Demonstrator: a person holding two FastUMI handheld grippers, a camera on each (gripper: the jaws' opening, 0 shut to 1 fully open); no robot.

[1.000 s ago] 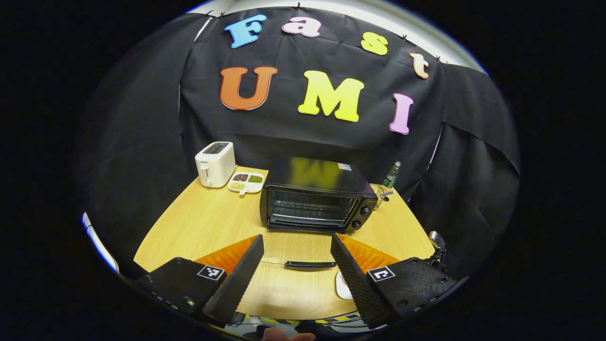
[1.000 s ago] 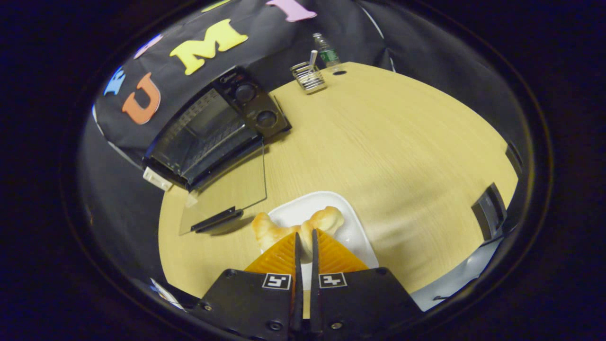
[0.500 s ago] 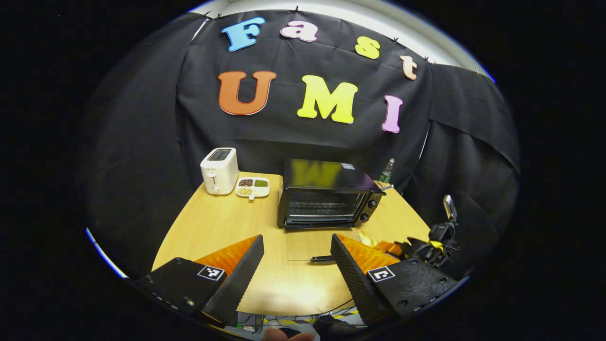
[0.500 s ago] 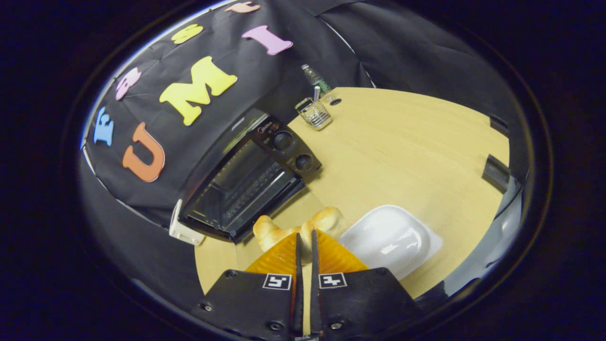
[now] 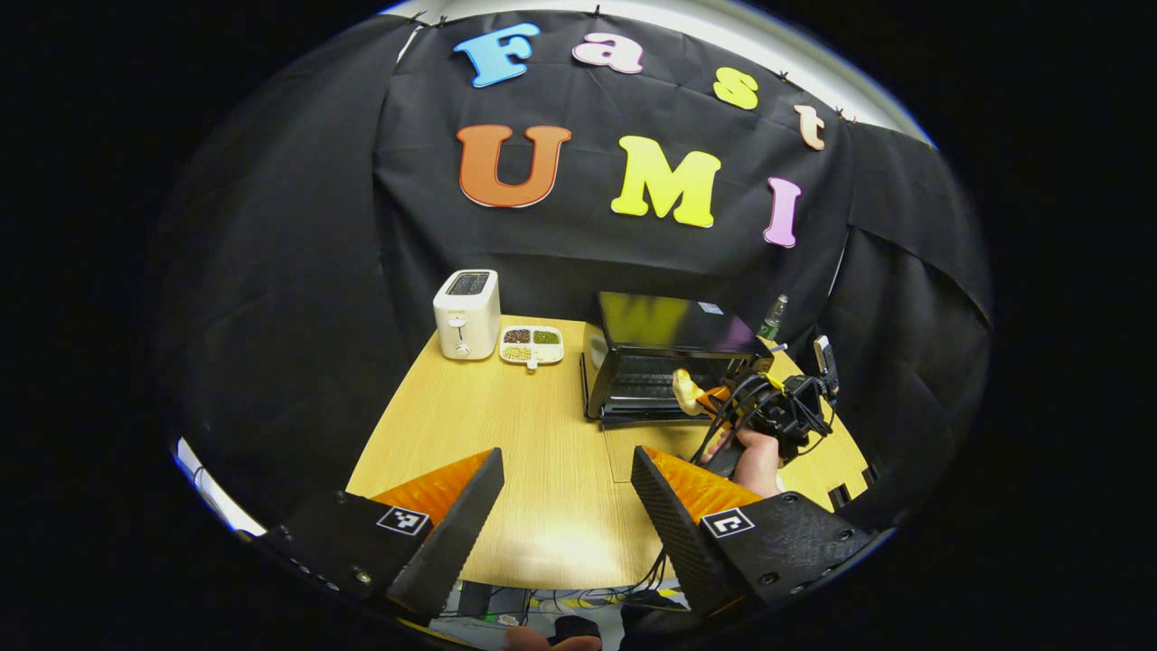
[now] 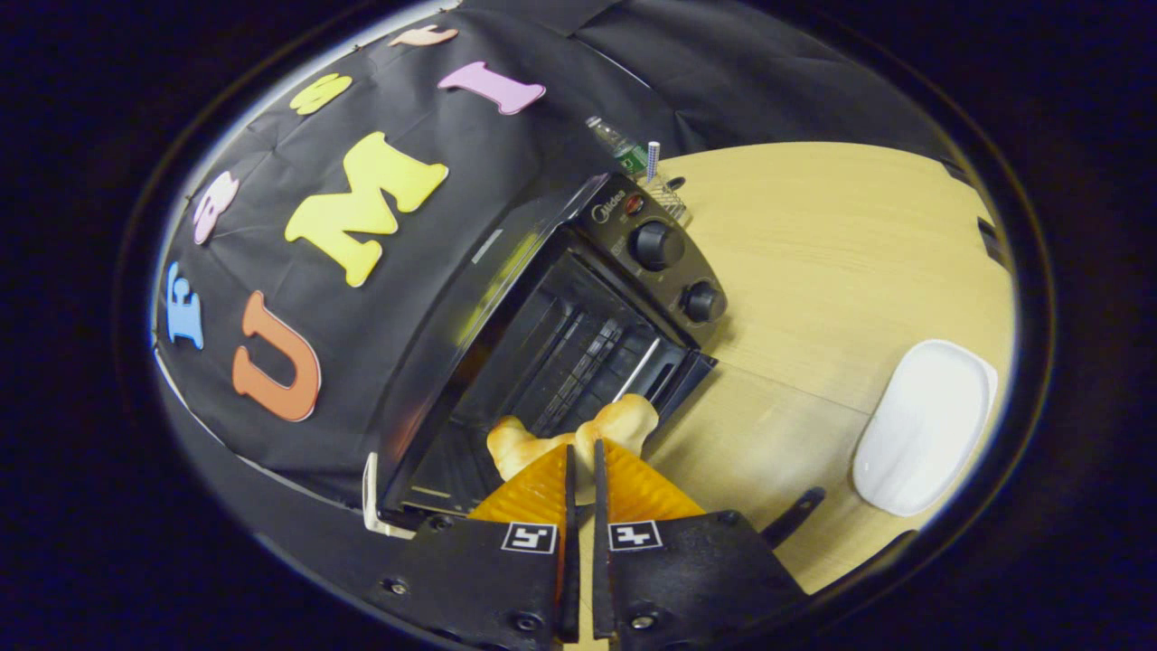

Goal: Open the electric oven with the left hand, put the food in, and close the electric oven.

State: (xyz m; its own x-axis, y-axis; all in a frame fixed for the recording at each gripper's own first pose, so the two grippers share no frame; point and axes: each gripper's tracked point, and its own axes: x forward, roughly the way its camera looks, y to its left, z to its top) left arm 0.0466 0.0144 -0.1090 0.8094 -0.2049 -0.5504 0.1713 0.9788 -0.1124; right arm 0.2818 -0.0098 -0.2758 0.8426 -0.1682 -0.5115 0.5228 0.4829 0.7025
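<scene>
- The electric oven point(image 5: 664, 362) stands at the far right of the wooden table point(image 5: 506, 452); its glass door point(image 5: 651, 443) lies folded down flat toward the near edge, so the cavity is free for loading.
- The right gripper point(image 6: 578, 461) is clamped narrow on the croissant point(image 6: 569, 434), pinching it at its middle so both ends jut forward, just at the oven mouth in front of the wire rack point(image 6: 587, 348).
- In the left gripper view, the hand point(image 5: 755, 457) carries that gripper over the lowered door.
- The left gripper point(image 5: 565, 484) is spread wide, holding nothing, drawn back over the near table edge, likely to leave room and wait to shut the door.
- The white plate point(image 6: 922, 425) lies bare to the right of the oven.
- Toaster point(image 5: 467, 314) and divided snack dish point(image 5: 531, 344) sit far left, well apart.
</scene>
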